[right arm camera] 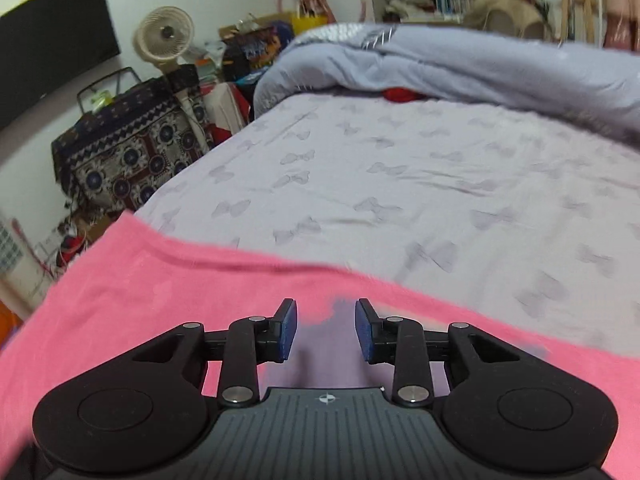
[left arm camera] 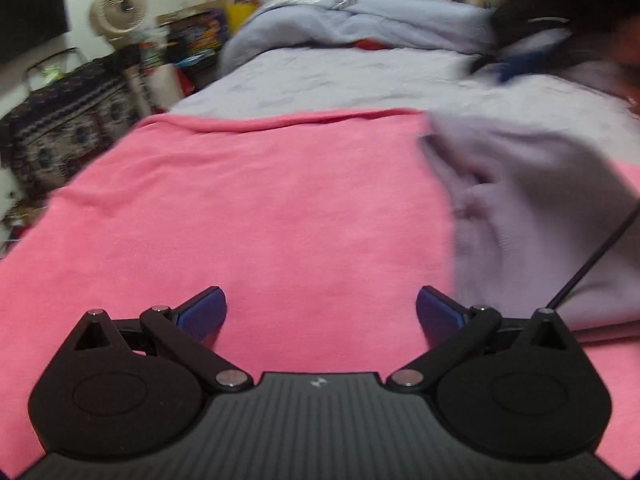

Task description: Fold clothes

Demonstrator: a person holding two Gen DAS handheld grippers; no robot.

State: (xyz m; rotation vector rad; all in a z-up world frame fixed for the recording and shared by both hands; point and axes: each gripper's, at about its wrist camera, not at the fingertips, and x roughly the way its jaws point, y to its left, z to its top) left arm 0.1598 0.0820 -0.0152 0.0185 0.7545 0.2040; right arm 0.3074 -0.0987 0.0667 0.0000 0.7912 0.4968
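Observation:
A pink garment [left arm camera: 260, 208] lies spread flat across the near part of the bed. My left gripper [left arm camera: 321, 312] hovers low over it, open wide, with nothing between its blue pads [left arm camera: 204, 312]. A lavender garment [left arm camera: 532, 220], blurred, lies bunched on the pink one's right side. In the right wrist view, my right gripper [right arm camera: 326, 330] stands partly open above the pink garment [right arm camera: 140, 300]. A strip of the lavender garment [right arm camera: 328, 352] lies between and beneath its fingers, and the pads do not visibly press on it.
The bed sheet [right arm camera: 400, 184] with a butterfly print stretches ahead to a rumpled grey-blue duvet [right arm camera: 480, 68]. A patterned covered box [right arm camera: 132, 152], a fan [right arm camera: 164, 38] and clutter stand left of the bed. A black cable [left arm camera: 592, 256] crosses the right side. A dark blurred shape [left arm camera: 560, 8] is at upper right.

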